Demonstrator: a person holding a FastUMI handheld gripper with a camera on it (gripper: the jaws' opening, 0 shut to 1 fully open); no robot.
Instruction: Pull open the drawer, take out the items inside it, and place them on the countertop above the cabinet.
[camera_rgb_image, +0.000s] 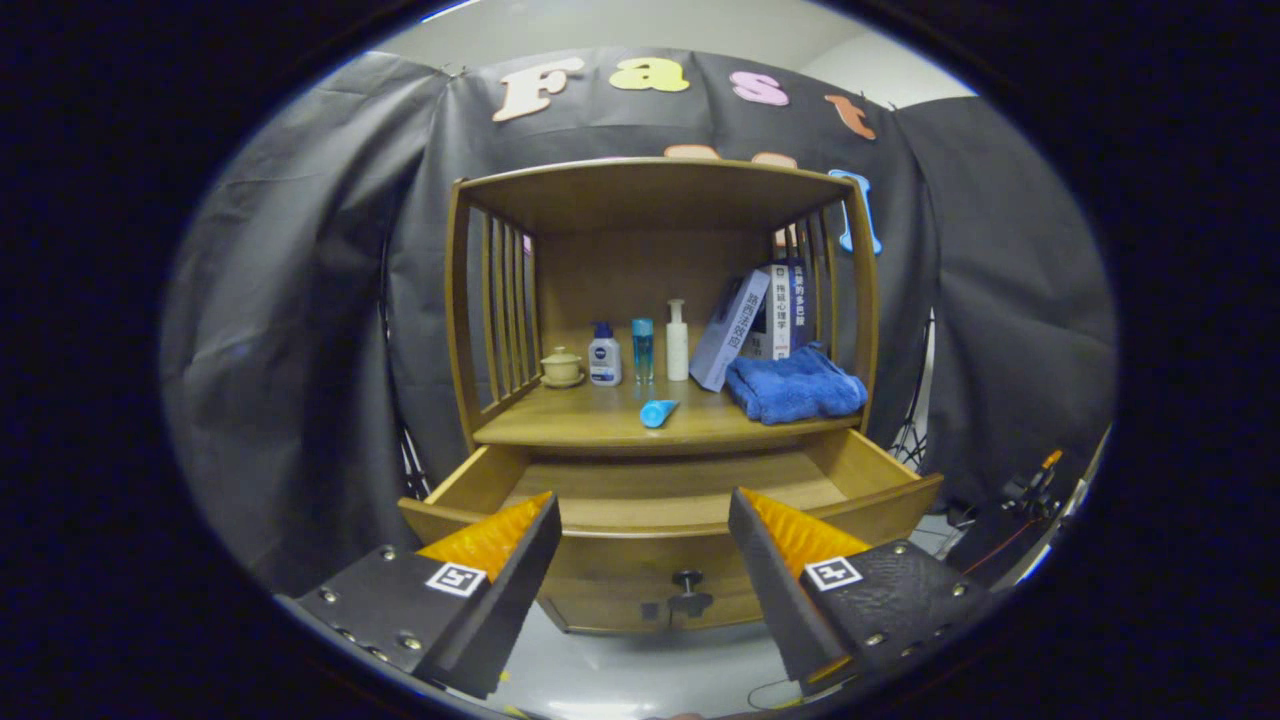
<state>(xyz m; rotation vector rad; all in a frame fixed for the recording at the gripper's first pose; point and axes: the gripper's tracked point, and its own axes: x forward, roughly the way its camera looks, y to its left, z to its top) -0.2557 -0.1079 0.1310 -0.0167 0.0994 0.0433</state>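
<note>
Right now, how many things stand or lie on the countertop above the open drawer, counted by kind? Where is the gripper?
Bottles: 3, white with dark cap, clear blue, white pump
Lidded cup on saucer: 1
Blue tube, lying: 1
Books, leaning: about 3
Blue towel, folded: 1
Total: about 9

The gripper is open, before the pulled-out drawer, holding nothing.

Tongs (645, 520) spread wide — holding nothing, it seems — fingers level, pointing forward.

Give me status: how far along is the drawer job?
Done: drawer pulled open; blue tube and blue towel lie on the countertop. In hand: nothing, tongs open in front of the drawer. Left: can't tell, the drawer front hides part of the inside.
</note>
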